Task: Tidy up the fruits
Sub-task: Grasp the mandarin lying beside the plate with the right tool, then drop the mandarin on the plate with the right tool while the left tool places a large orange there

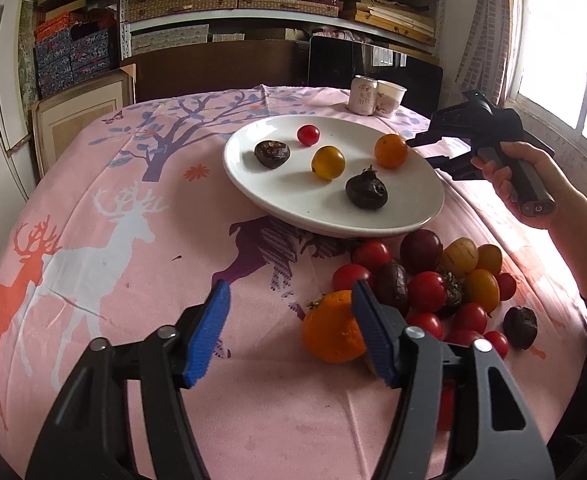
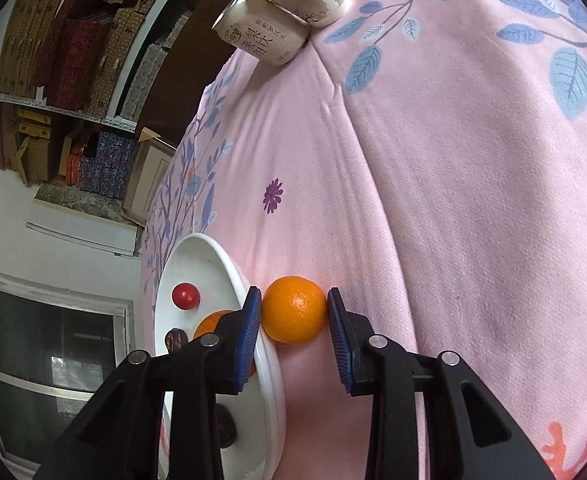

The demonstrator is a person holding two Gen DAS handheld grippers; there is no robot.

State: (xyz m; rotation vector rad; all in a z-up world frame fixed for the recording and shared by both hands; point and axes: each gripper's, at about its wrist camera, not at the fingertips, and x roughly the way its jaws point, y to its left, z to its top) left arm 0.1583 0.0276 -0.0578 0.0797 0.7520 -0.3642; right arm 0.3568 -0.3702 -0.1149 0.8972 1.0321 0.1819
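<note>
Two grippers open — right gripper (image 2: 294,312) straddling a mandarin (image 2: 294,309).

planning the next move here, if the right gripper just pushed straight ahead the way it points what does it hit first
The small orange at the plate rim. It sits between the open right gripper fingertips, so the palm would likely meet it first, with pink tablecloth beyond. Depth is uncertain.

Fruit pile (image 1: 433,292) on tablecloth (image 1: 133,240) before plate (image 1: 253,196)
</note>
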